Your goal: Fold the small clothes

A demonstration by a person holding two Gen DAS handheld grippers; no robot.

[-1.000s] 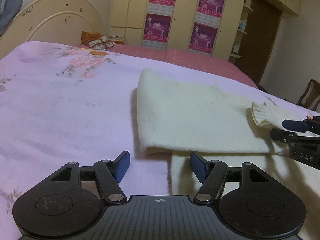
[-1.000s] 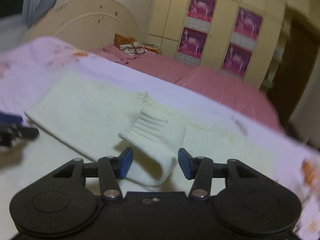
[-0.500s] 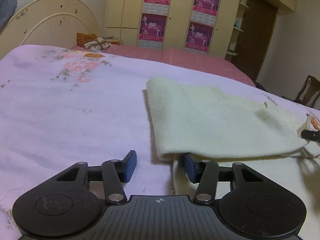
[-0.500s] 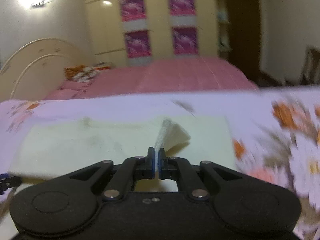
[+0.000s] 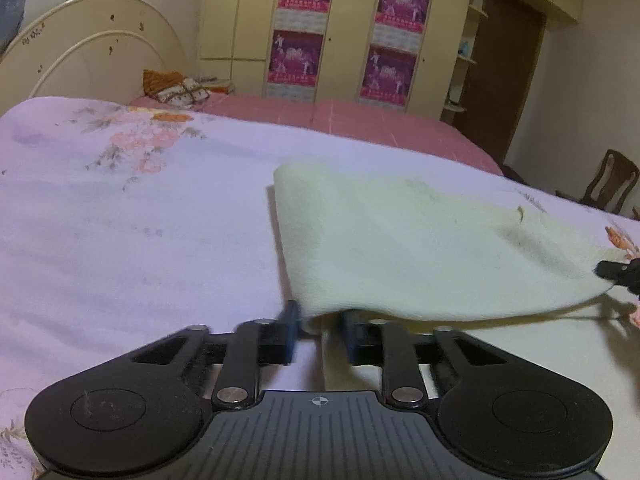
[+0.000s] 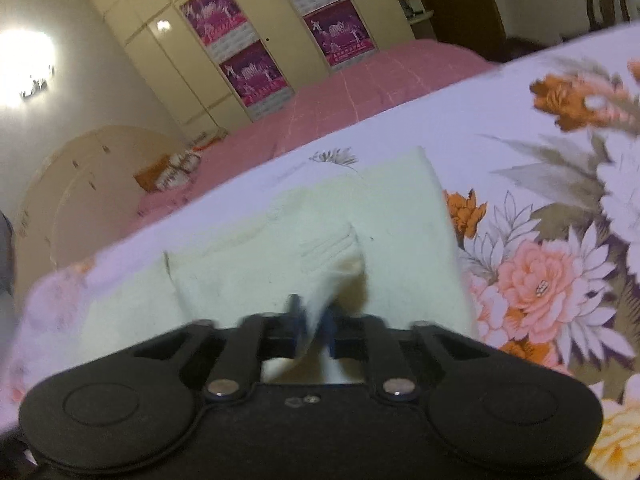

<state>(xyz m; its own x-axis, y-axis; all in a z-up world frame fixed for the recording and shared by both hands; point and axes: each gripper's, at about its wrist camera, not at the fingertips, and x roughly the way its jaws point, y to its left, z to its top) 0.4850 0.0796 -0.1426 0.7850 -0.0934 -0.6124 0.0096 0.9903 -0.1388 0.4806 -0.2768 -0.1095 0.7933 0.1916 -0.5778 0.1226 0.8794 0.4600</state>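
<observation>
A cream knitted garment (image 5: 420,248) lies on the floral lilac bedspread (image 5: 120,220), its top layer lifted at the near edge. My left gripper (image 5: 318,330) has its blue fingers closing around the garment's near left corner, with a small gap left. My right gripper (image 6: 314,326) is shut on the garment's other near corner (image 6: 320,304), beside a ribbed cuff (image 6: 332,246). The right gripper's tip also shows in the left wrist view (image 5: 618,270) at the cloth's right end.
A pink bed (image 5: 340,120) lies beyond, with a cream headboard (image 5: 88,52) and folded cloths (image 5: 176,88) at its head. A wardrobe with purple posters (image 5: 304,28) lines the far wall. A wooden chair (image 5: 608,180) stands at the right.
My left gripper moved forward and its fingers narrowed around the garment's corner. My right gripper closed on the opposite corner and lifted it; the top layer now hangs between both.
</observation>
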